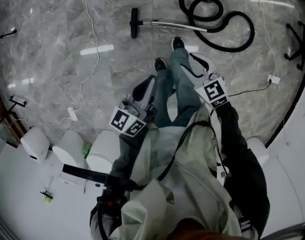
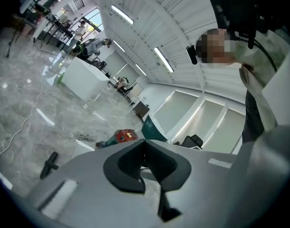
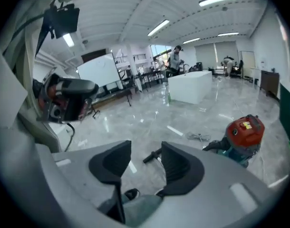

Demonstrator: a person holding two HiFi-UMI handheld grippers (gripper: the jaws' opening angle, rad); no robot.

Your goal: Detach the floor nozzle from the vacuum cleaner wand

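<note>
Grey marble floor point(image 1: 47, 49), floor nozzle point(image 1: 134, 22) on the wand point(image 1: 175, 25) lying well ahead, left gripper point(image 2: 145, 148) jaws together, right gripper point(image 3: 146, 163) jaws apart, empty.

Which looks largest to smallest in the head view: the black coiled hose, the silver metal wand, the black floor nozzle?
1. black coiled hose
2. silver metal wand
3. black floor nozzle
All lie about equally far from the camera.

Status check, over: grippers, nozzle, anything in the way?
Left gripper shut, empty; right gripper open, empty. Nozzle on wand, flat on floor, untouched. Cable lies left of nozzle, apart from it.
</note>
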